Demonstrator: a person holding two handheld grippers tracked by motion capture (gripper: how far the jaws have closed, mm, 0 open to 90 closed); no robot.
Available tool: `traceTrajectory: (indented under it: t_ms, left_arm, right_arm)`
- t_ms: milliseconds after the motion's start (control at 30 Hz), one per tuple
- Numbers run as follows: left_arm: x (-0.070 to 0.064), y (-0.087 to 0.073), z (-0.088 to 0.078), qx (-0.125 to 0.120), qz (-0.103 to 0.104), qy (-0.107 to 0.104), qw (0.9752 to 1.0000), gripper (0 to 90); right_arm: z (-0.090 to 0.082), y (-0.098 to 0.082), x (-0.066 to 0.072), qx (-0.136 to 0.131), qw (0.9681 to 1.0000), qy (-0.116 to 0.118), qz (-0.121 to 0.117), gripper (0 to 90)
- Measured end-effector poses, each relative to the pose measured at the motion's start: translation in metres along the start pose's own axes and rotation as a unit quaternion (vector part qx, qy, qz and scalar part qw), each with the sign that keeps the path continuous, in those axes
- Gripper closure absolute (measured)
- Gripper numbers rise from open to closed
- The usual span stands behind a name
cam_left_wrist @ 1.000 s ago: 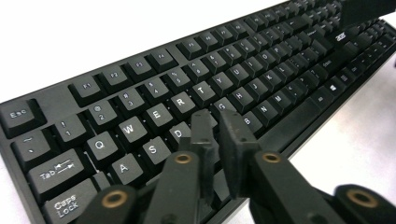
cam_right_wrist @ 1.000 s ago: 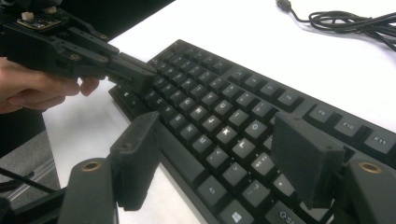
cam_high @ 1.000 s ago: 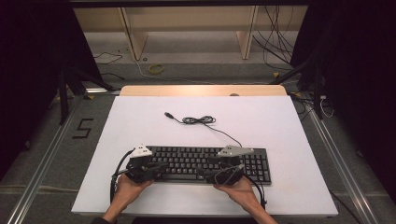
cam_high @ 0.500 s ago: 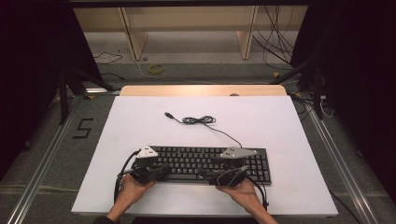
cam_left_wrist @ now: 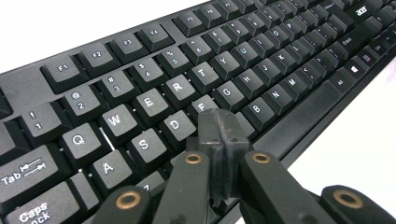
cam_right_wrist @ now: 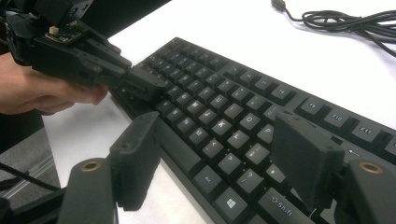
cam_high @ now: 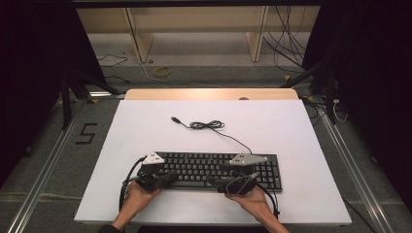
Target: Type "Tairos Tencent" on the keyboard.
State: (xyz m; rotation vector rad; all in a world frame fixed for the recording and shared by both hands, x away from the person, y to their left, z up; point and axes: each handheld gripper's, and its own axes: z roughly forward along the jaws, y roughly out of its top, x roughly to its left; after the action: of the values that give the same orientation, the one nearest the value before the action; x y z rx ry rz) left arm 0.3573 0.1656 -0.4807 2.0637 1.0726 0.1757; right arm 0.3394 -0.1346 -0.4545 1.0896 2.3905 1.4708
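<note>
Black two-jaw left tool [cam_left_wrist: 223, 122] and right tool [cam_right_wrist: 224, 163], brass-coloured rivets at the joints. Grey three-cornered plates on top, black cables trailing. Bare forearms, no sleeves.

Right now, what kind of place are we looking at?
Probably a lab or recording workspace, not a home desk. A white table stands between dark curtains, with loose cables on the floor behind and floor rails alongside. A keyboard lies on the table.

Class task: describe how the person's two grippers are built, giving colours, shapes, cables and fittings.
Both are black. The left gripper has linked arms with brass-coloured pivot pins and ribbed pads. The right gripper has flat, rectangular pads and the same pins. In the high view each carries a grey three-cornered plate and trails a black cable. The forearms are bare.
</note>
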Motion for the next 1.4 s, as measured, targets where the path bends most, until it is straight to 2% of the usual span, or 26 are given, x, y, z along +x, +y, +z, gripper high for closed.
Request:
traceTrajectory:
  t_ms: [167, 267, 467, 600, 900, 1033, 1167, 1400]
  left_arm:
    - [-0.002, 0.001, -0.002, -0.001, 0.009, 0.010, 0.9999, 88.9]
    - [-0.002, 0.003, -0.005, -0.011, 0.006, 0.013, 0.9998, 88.7]
    - [-0.002, 0.005, -0.011, -0.025, 0.003, 0.010, 0.9996, 85.6]
    - [-0.002, 0.005, -0.012, -0.026, 0.003, 0.007, 0.9996, 80.7]
    - [0.001, 0.004, -0.018, -0.047, -0.009, -0.003, 0.9989, 61.4]
    - [0.003, 0.005, -0.021, -0.056, -0.014, 0.000, 0.9983, 54.5]
    - [0.006, 0.006, -0.023, -0.066, -0.029, 0.005, 0.9974, 44.6]
    - [0.011, 0.008, -0.026, -0.074, -0.040, 0.012, 0.9964, 35.1]
  right_arm:
    - [0.000, 0.000, 0.000, -0.001, 1.0000, 0.000, 0.001, 33.8]
    - [0.000, 0.000, 0.000, -0.001, 1.0000, 0.000, 0.001, 33.8]
    - [0.000, 0.001, 0.000, -0.003, 1.0000, 0.000, 0.001, 33.8]
    - [0.001, 0.001, 0.000, -0.002, 1.0000, 0.000, 0.001, 33.8]
    - [0.004, 0.002, 0.001, 0.000, 1.0000, 0.002, 0.001, 33.9]
    - [0.005, 0.003, 0.002, 0.000, 1.0000, 0.003, 0.000, 33.8]
    - [0.006, 0.003, 0.003, 0.001, 1.0000, 0.005, -0.002, 33.9]
    - [0.005, 0.002, 0.004, 0.000, 1.0000, 0.006, -0.002, 33.5]
